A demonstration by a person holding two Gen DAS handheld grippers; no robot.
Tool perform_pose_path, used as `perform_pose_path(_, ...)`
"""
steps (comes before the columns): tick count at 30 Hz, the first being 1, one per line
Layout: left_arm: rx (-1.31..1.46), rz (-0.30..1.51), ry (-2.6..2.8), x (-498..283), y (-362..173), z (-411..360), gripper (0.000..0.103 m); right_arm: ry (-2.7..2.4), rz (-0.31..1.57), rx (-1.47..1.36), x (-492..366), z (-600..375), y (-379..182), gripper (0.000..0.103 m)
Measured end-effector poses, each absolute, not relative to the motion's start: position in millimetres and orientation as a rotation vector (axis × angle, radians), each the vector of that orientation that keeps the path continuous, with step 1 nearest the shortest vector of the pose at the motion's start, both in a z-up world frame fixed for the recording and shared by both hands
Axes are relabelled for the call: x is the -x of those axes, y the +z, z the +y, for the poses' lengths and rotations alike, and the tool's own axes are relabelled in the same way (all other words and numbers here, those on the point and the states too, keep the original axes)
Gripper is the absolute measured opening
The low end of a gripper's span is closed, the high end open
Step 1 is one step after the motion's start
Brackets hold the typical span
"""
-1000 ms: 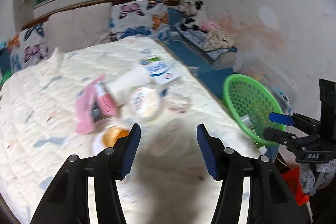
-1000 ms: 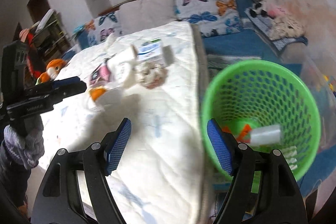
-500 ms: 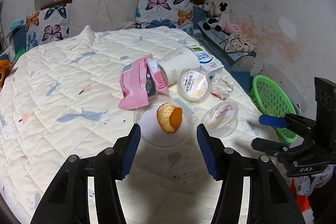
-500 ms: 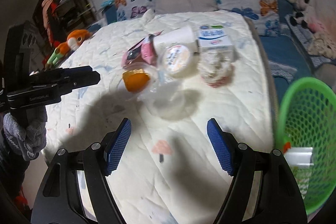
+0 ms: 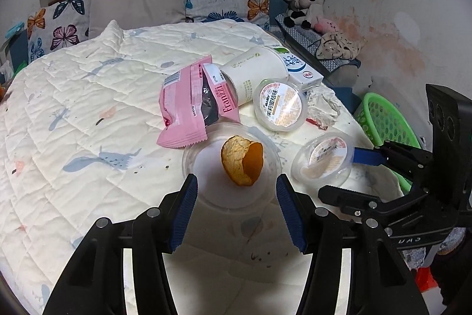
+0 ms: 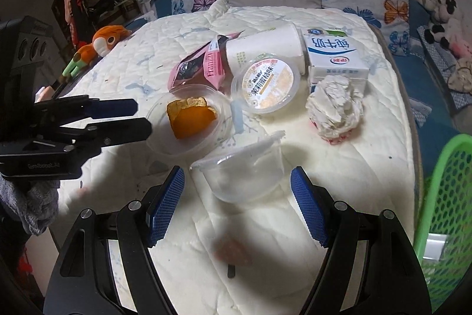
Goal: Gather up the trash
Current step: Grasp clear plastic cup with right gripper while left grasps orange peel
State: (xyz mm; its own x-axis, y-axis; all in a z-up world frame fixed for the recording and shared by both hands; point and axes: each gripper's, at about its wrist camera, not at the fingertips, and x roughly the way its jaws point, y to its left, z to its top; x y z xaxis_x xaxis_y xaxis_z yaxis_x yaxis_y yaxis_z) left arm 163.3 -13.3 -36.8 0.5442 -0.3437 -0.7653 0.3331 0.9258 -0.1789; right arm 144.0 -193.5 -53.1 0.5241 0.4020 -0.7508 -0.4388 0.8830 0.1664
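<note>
Trash lies in a pile on the white quilted bed (image 5: 88, 120). In the left wrist view a clear plastic bowl (image 5: 206, 167) holding an orange peel (image 5: 242, 160) sits just ahead of my open left gripper (image 5: 237, 197), its rim level with the pads and not pressed. In the right wrist view an empty clear cup (image 6: 244, 176) lies on its side between the pads of my open right gripper (image 6: 237, 197), untouched. Behind them lie a pink wrapper (image 5: 191, 105), a paper cup (image 5: 256, 73), a sealed jelly cup (image 5: 280, 105), a milk box (image 6: 333, 52) and a crumpled tissue (image 6: 336, 111).
A green mesh basket (image 6: 442, 211) stands off the bed's right side with a few items inside. Pillows line the headboard. Stuffed toys rest on a blue mat (image 5: 306, 8) by the wall, and an orange plush (image 6: 103, 43) sits at the bed's left edge.
Both views swung away from the green basket toward the trash pile. Both grippers came lower and closer, the left up to the peel bowl and the right around the clear cup. Jaw widths look unchanged.
</note>
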Motion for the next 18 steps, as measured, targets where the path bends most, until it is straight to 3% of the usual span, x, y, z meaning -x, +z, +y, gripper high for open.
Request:
perform_pose_path(4, 0.002, 0.918, -0.408, -170.5, -39.9, -18.7, 0.054, 0.516, 0.884, 0.036, -146.9, -194.2, -54.0, 0.067)
perform_pose_path(18, -0.024, 0.964, -0.385, -198.4, -57.8, -34.2, 0.054, 0.506, 0.854, -0.004, -131.7, -213.7, -41.6, 0.066)
